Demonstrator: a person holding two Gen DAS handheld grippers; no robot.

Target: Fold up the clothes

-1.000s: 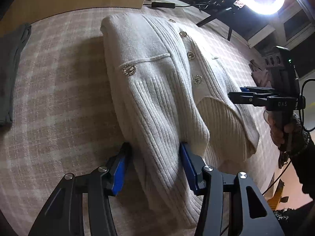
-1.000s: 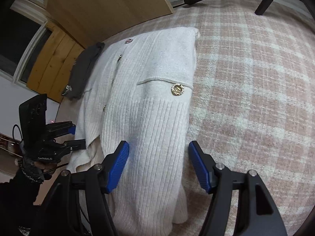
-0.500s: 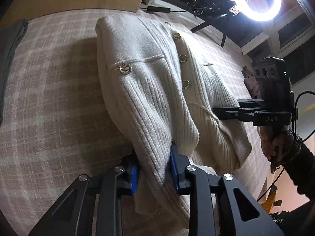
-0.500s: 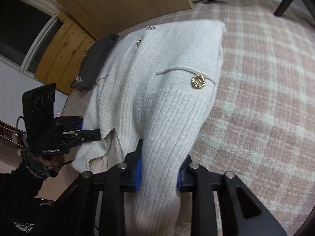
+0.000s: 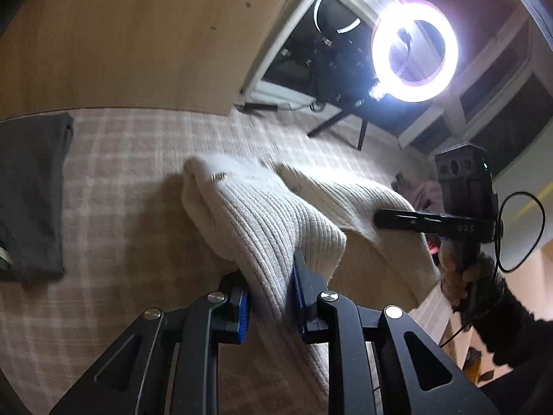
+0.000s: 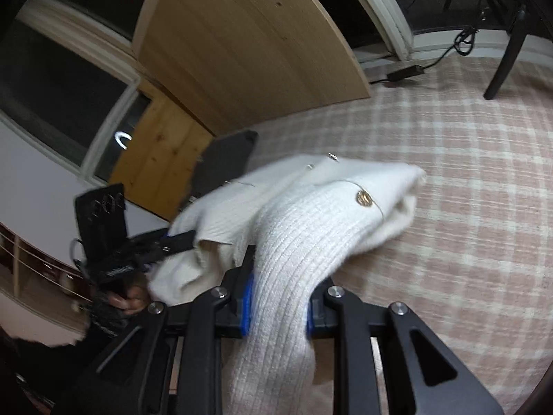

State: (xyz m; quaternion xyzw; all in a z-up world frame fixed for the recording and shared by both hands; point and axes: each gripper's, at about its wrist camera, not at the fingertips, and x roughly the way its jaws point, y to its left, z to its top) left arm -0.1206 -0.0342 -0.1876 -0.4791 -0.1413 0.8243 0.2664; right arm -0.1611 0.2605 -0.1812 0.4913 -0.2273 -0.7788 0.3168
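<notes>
Garment (image 5: 31, 193) beside cardigan (image 5: 269, 221)

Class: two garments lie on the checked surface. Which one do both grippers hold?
The cream ribbed cardigan, pinched by the left gripper and right gripper; the dark grey garment lies untouched aside.

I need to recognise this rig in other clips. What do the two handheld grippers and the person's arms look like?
Both the left gripper and the right gripper have black angular linkage fingers with silver pivot screws and blue pads. Each sits on a black pistol-style handle topped by a boxy black module; the right one shows a small green light and a looping black cable. The person wears dark fuzzy sleeves.
</notes>
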